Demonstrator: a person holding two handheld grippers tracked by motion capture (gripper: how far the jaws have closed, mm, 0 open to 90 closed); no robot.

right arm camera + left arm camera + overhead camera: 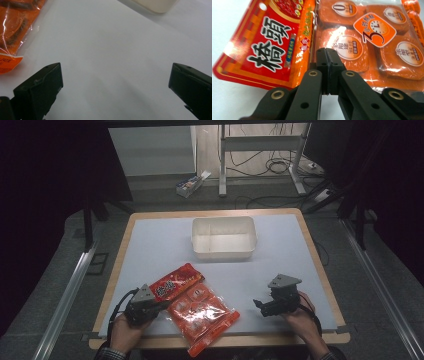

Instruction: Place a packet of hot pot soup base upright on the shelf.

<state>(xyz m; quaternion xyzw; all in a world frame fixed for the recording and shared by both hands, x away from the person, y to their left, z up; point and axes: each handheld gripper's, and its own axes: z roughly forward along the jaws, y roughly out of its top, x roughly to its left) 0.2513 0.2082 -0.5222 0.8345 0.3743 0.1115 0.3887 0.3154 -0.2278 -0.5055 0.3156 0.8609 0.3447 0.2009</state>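
Note:
A red snack packet [176, 282] [272, 42] with large printed characters lies at the near left of the table. Its right edge overlaps an orange clear packet [202, 315] [372, 37] of several wrapped blocks. My left gripper [159, 306] [327, 50] is shut, jaws pressed together, with its tips over the seam where the two packets meet. I see nothing between the jaws. My right gripper [262, 306] [116, 65] stands open low over bare white table, to the right of the orange packet [12, 27].
A white plastic tub [224, 237] [155, 5] stands empty at the far middle of the white mat [280, 265]. The wooden table edge [320, 265] frames the mat. Beyond the table are desk legs, cables and a small box on the floor.

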